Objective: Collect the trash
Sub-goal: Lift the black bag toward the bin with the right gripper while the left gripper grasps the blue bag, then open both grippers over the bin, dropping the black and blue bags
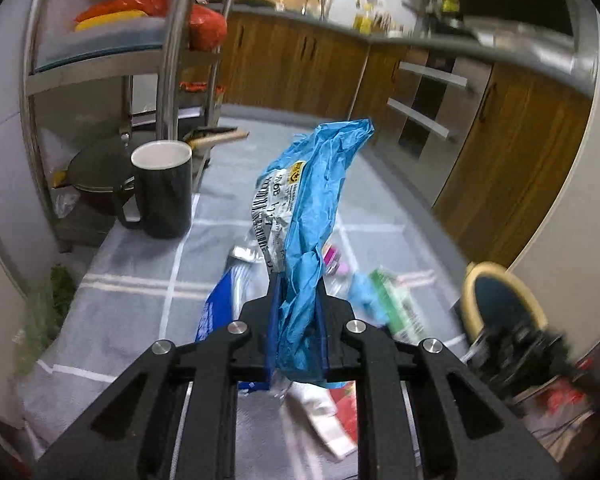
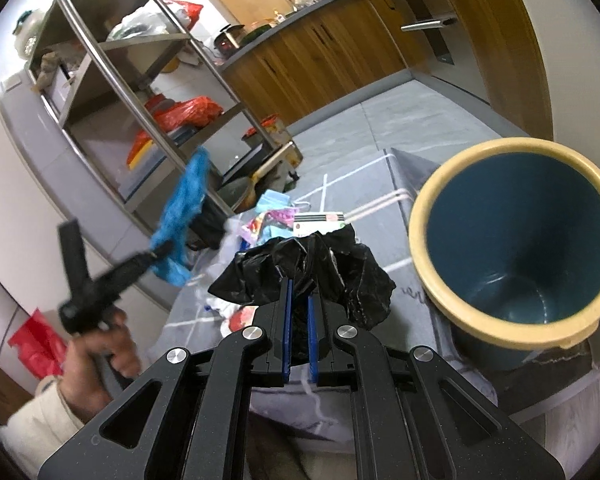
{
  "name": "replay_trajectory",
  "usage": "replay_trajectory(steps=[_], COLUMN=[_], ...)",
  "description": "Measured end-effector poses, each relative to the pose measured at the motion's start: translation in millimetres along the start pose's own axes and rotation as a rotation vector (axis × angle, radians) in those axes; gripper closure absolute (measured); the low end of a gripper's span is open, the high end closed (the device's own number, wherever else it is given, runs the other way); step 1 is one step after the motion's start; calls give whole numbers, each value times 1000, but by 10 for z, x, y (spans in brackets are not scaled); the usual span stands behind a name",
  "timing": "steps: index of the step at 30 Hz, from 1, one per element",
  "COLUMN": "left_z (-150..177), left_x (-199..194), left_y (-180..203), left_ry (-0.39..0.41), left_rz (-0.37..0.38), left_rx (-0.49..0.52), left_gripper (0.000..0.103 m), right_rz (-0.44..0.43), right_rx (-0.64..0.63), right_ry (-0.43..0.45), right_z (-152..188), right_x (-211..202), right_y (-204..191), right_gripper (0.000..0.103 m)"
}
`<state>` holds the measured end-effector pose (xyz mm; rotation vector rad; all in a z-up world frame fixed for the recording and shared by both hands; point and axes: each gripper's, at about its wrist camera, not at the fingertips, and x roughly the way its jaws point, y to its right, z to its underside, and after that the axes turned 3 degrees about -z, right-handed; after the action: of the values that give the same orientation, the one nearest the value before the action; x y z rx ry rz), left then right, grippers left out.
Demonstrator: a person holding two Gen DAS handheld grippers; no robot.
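From the left wrist view, we see our left gripper (image 1: 298,280) pinching a crumpled blue plastic wrapper with a printed label (image 1: 300,208), held up above the grey checked cloth on the table (image 1: 140,264). More litter lies below it on the cloth, among it a green and white packet (image 1: 396,304). A black mug with a white inside (image 1: 166,190) stands near the far left edge of the cloth. At the right edge only part of the round blue bin with a cream rim (image 1: 504,300) shows.

From the right wrist view, our right gripper (image 2: 299,284) is pressed onto a crumpled black plastic bag (image 2: 340,268), close beside the bin (image 2: 520,240), which stands at the right side of the table and looks empty. Here we also see the hand (image 2: 100,352) that carries the left gripper.

We judge that both pieces are picked up and the step is carrying. Next, each gripper must come above the bin opening and release.
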<state>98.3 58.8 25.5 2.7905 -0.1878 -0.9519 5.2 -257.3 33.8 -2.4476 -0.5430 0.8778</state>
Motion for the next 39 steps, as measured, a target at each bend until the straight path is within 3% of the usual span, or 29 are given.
replay_trajectory(steps=[4,11,17,23,30,39], left_z=[-102,-121,-57,39,183,444], left_x=[-105,-161,-119,-13,280,789], left_y=[-151,-132,275,932,1766,2580], left_ry=[15,6,-29,-75,-162,-295], left_rz=[105,208,252,341,425,464], left_rx=[-115,-197,-136,-61,41,154], left_gripper=[89,89,89,89,89,89], right_rz=[7,34,84,137,195,270], right_rx=[7,10,33,57,94,200], right_ry=[13,74,132,177,214,200], right_z=[7,-51,-110,-145,-180,-197], right_x=[-65,-262,-434,-589,-706,-631], right_y=[62,178,369,557,750,1093], right_gripper=[95,95,95,95,95,95])
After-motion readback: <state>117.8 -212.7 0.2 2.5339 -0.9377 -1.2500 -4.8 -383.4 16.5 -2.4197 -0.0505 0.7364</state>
